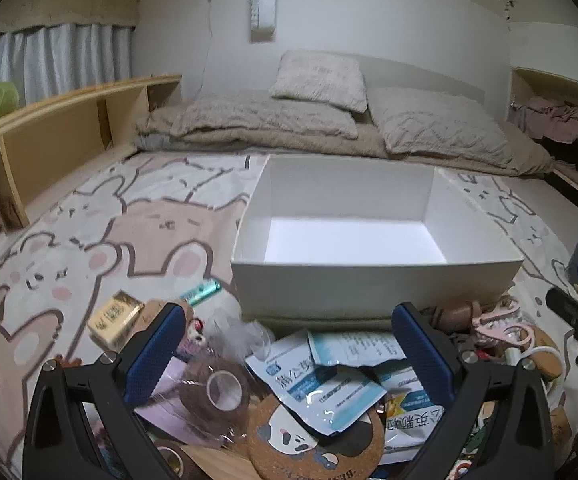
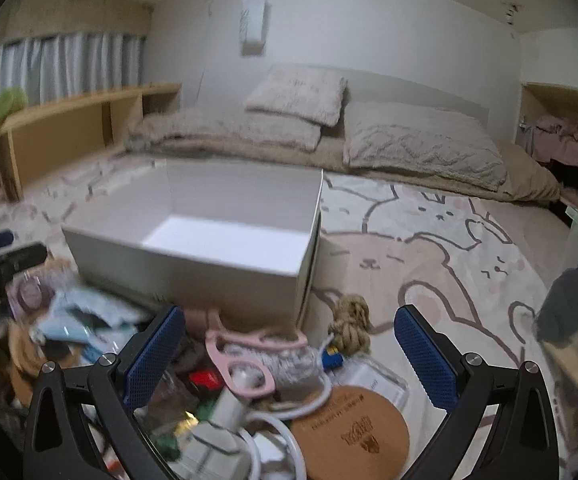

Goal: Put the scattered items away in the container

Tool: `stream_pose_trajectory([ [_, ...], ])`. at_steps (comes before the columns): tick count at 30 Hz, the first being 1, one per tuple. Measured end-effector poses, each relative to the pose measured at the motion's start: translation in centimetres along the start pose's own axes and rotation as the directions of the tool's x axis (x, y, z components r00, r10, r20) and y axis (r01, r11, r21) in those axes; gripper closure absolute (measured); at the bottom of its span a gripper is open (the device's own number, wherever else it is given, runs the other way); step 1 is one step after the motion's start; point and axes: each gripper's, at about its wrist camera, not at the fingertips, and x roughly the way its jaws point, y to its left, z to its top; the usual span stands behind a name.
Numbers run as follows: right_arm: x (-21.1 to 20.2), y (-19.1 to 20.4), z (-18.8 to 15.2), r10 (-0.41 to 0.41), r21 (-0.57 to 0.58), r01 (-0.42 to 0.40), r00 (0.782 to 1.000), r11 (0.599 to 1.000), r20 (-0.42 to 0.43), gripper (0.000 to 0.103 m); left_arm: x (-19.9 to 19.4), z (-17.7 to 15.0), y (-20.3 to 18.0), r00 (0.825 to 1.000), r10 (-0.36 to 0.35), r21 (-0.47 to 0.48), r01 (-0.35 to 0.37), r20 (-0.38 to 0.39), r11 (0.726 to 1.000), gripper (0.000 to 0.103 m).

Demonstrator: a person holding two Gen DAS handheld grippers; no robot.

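An empty white box (image 1: 373,280) stands on the bear-print rug; it also shows in the right wrist view (image 2: 193,264). My left gripper (image 1: 289,344) is open above a pile in front of the box: blue-white sachets (image 1: 321,388), a brown tape roll (image 1: 219,392), a panda cork coaster (image 1: 317,452), a yellow pack (image 1: 115,320) and a green battery (image 1: 203,292). My right gripper (image 2: 289,344) is open above a pink carabiner-like tool (image 2: 245,364), a white cable (image 2: 285,432), a cork coaster (image 2: 353,432) and a rope knot (image 2: 351,320).
Beige bedding and pillows (image 1: 429,128) lie behind the box. A wooden shelf (image 1: 61,120) runs along the left. Clothes (image 2: 569,140) pile at the far right. A dark object (image 2: 569,308) sits at the rug's right edge.
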Motion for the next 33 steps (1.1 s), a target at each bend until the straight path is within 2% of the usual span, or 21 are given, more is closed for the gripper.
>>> stream_pose_trajectory([
  [4, 0.9, -0.4, -0.7, 0.024, 0.001, -0.024, 0.997, 1.000, -0.072, 0.000, 1.2, -0.6, -0.4, 0.999, -0.022, -0.005, 0.022, -0.048, 1.000, 0.000],
  [12, 1.5, -2.7, -2.2, 0.052, 0.157, -0.028, 0.987, 0.987, -0.153, 0.000, 2.5, -1.9, -1.2, 0.993, -0.012, 0.030, 0.016, -0.120, 0.999, 0.000],
  [21, 2.2, -2.6, -2.1, 0.059, 0.164, -0.032, 0.985, 0.986, -0.163, 0.000, 3.6, -2.6, -1.0, 0.987, -0.003, 0.012, 0.005, -0.160, 1.000, 0.000],
  [24, 2.3, -2.4, -1.9, 0.073, 0.164, -0.048, 0.986, 0.985, -0.148, 0.002, 3.6, -2.6, -1.2, 0.987, -0.018, 0.016, 0.021, -0.161, 1.000, 0.000],
  [26, 2.5, -2.4, -1.7, 0.075, 0.165, -0.051, 0.987, 0.985, -0.144, 0.013, 3.6, -2.7, -1.3, 0.986, -0.031, 0.015, 0.034, -0.162, 0.999, 0.000],
  [28, 3.0, -2.6, -1.6, 0.083, 0.177, -0.056, 0.986, 0.983, -0.146, 0.020, 3.6, -2.7, -1.6, 0.985, -0.047, 0.015, 0.050, -0.164, 0.999, 0.000],
  [30, 3.7, -3.0, -1.4, 0.091, 0.204, -0.059, 0.985, 0.977, -0.150, 0.027, 3.6, -2.7, -1.9, 0.984, -0.057, 0.017, 0.061, -0.167, 0.998, 0.000],
  [32, 4.4, -3.5, -1.2, 0.113, 0.243, -0.072, 0.981, 0.967, -0.157, 0.039, 3.7, -2.7, -2.2, 0.984, -0.064, 0.030, 0.070, -0.168, 0.997, 0.000],
  [33, 4.8, -3.7, -1.2, 0.127, 0.262, -0.082, 0.979, 0.962, -0.161, 0.042, 3.7, -2.8, -2.4, 0.984, -0.062, 0.041, 0.069, -0.166, 0.997, 0.000],
])
